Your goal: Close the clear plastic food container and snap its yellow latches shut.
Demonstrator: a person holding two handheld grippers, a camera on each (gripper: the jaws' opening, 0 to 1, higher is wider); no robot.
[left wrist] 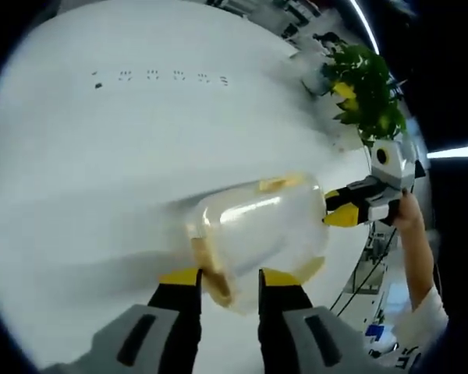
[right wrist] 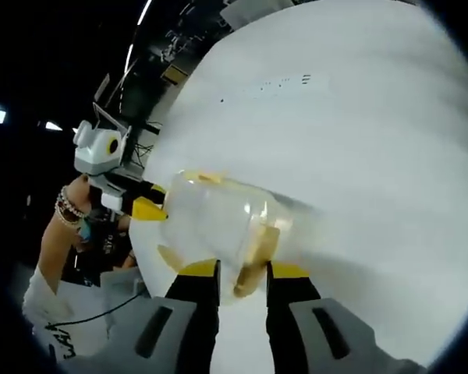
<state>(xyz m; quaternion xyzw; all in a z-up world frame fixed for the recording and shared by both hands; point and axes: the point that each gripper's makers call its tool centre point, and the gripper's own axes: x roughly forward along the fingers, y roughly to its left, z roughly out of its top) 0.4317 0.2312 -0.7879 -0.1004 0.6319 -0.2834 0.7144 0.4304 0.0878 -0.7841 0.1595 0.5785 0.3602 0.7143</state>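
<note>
Spreading wide, the white table (left wrist: pixel 140 140) meets a seemingly dim room.

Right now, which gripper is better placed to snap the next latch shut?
Hard to call; slightly the left gripper. Its tips straddle a yellow latch on the container. The right gripper also straddles one, though motion blur hides contact.

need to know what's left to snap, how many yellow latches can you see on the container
3, all blurred. One by the left gripper: latch. One on the far edge: latch. One at the right gripper: latch. The container may hide more.
</note>
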